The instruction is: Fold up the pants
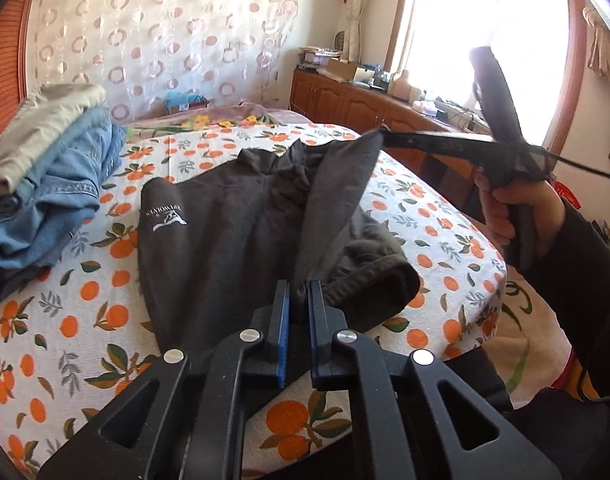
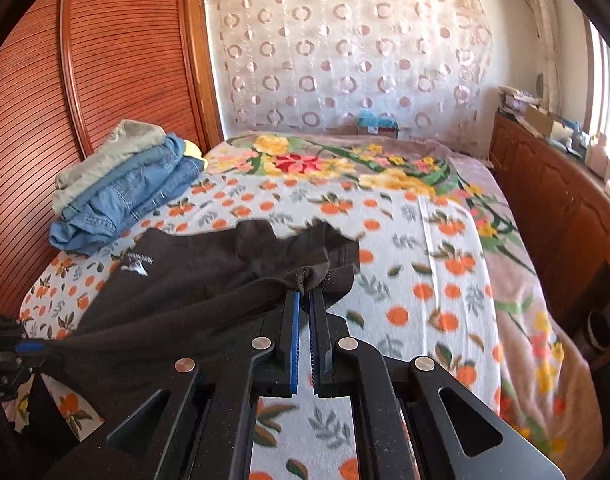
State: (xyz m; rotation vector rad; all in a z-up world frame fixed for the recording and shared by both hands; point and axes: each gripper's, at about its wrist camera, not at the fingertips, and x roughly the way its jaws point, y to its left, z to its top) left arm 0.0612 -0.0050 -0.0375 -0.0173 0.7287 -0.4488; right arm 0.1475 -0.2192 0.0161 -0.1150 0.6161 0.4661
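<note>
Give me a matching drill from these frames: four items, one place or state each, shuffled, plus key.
Items:
1. pants
2. jeans
3. left tongs
4. cabinet

States:
A. stacked by the wardrobe
B. along the window wall
C. dark, one edge lifted off the bed
D. shut on fabric

Pairs: 1-C, 2-A, 3-D, 4-B

Left gripper [image 1: 299, 286] and right gripper [image 2: 305, 294] both clamped, raised.
</note>
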